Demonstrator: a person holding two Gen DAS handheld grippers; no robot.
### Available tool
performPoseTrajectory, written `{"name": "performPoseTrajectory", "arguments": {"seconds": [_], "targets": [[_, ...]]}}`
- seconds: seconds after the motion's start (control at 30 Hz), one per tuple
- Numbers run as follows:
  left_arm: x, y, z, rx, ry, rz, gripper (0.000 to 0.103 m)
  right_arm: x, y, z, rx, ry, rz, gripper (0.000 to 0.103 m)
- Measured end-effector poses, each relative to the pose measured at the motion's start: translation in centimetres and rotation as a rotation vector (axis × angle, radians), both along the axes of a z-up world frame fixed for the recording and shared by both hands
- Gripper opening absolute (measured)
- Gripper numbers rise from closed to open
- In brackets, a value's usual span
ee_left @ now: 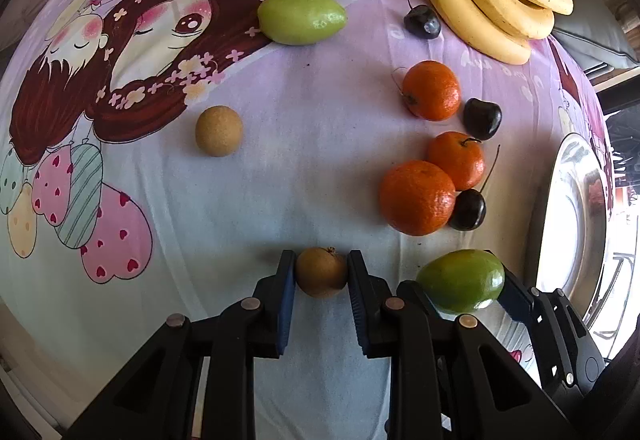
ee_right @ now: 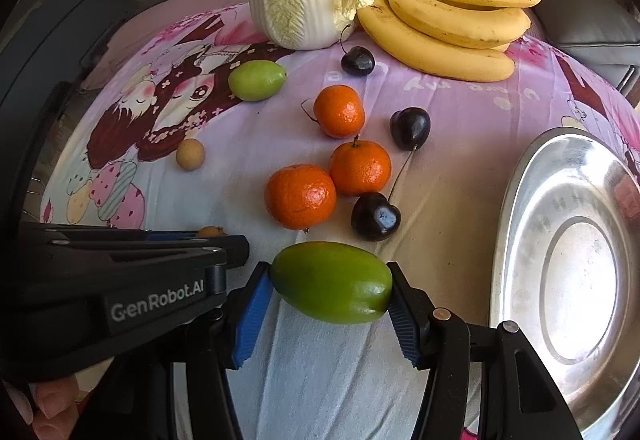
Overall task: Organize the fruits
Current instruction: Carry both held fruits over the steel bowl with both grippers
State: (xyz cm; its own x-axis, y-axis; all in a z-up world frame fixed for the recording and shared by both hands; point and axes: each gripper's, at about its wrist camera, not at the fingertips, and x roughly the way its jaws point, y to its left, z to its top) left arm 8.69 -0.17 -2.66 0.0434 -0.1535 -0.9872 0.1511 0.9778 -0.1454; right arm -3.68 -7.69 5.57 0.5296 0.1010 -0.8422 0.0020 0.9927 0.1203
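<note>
While your left tongs (ee_left: 321,272) pinch a small brown longan (ee_left: 321,271) near the cartoon-printed cloth (ee_left: 280,168), the left view shows tangerines (ee_left: 417,197) and dark cherries (ee_left: 467,209) lying farther right. In the right view, your right tongs (ee_right: 331,286) clamp a green mango (ee_right: 331,282) lengthwise, just left of the steel bowl (ee_right: 516,208). You appear mid-pickup with both; next, I judge, carry each across into the bowl and release gently.
</note>
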Motion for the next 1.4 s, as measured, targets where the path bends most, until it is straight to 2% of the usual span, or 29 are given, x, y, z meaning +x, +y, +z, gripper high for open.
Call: {"name": "performPoseTrajectory", "arguments": {"seconds": [0.23, 0.4, 0.7, 1.13, 1.3, 1.4], "targets": [[-0.4, -3.0, 2.1, 0.029, -0.005, -0.036, 0.027, -0.8, -0.7, 1.3, 0.019, -0.023, -0.003, 0.059], [-0.6, -5.3, 4.5, 0.072, -0.023, -0.072, 0.027, -1.6, -1.8, 2.6, 0.009, -0.047, -0.024, 0.059], [-0.9, -9.8, 8.3, 0.095, -0.041, -0.139, 0.027, -2.8, -4.1, 4.3, 0.002, -0.083, -0.073, 0.059], [-1.6, -17.3, 12.4, 0.105, -0.082, -0.245, 0.027, -4.6, -10.2, 5.9, -0.002, -0.134, -0.236, 0.059], [-3.5, -20.0, 12.9, 0.086, -0.093, -0.282, 0.027, -5.3, -13.3, 6.2, -0.026, -0.145, -0.333, 0.059], [-3.3, -20.8, 11.9, 0.074, -0.095, -0.311, 0.027, -5.7, -15.2, 5.9, -0.030, -0.136, -0.384, 0.059]]}}
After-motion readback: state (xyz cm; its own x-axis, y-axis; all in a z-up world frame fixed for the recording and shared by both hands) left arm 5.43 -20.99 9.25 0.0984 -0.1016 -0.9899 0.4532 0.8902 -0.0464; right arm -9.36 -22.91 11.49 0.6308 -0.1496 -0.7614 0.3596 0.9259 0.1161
